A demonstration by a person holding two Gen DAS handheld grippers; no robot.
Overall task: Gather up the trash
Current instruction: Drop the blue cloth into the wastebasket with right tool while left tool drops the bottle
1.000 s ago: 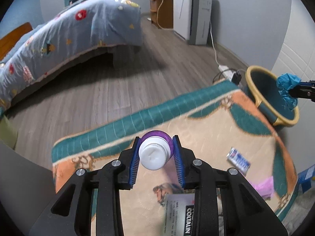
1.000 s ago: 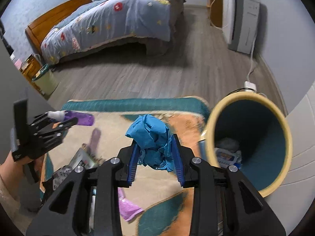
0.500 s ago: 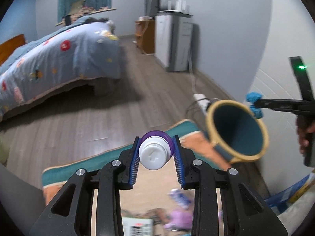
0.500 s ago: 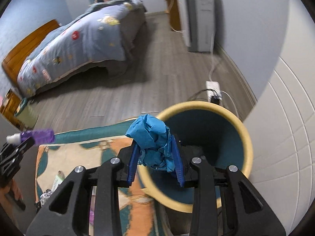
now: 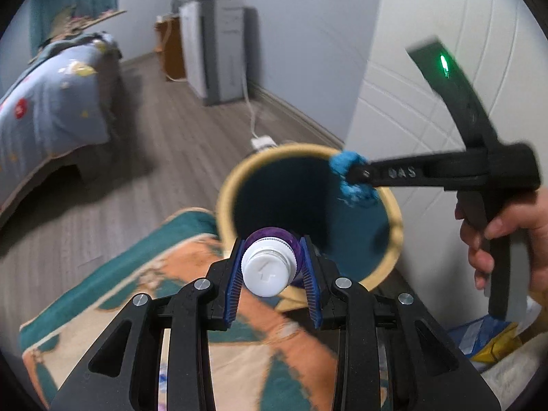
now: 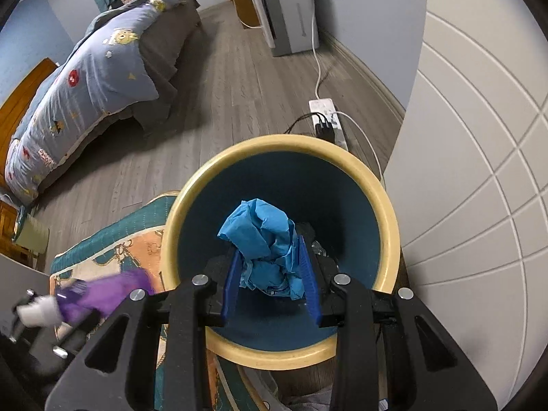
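Observation:
A round bin with a cream rim (image 6: pixel 376 178) and dark teal inside stands by the white wall; it also shows in the left wrist view (image 5: pixel 226 188). My right gripper (image 6: pixel 272 274) is shut on a crumpled blue paper wad (image 6: pixel 263 233) and holds it over the bin's mouth; the wad shows in the left wrist view (image 5: pixel 346 164). My left gripper (image 5: pixel 272 270) is shut on a purple bottle with a white cap (image 5: pixel 269 270), just left of the bin's rim. The bottle shows blurred in the right wrist view (image 6: pixel 102 291).
A teal and orange rug (image 5: pixel 144 274) lies under the left gripper. A power strip with cables (image 6: pixel 325 116) lies behind the bin. A bed with a blue quilt (image 6: pixel 96 78) stands at the left, white appliances (image 6: pixel 291 3) at the far wall. Packets (image 5: pixel 486 339) lie by the wall.
Both grippers have swung toward the bin. The blue wad now sits over the bin's opening. The purple bottle has come up to the bin's left rim.

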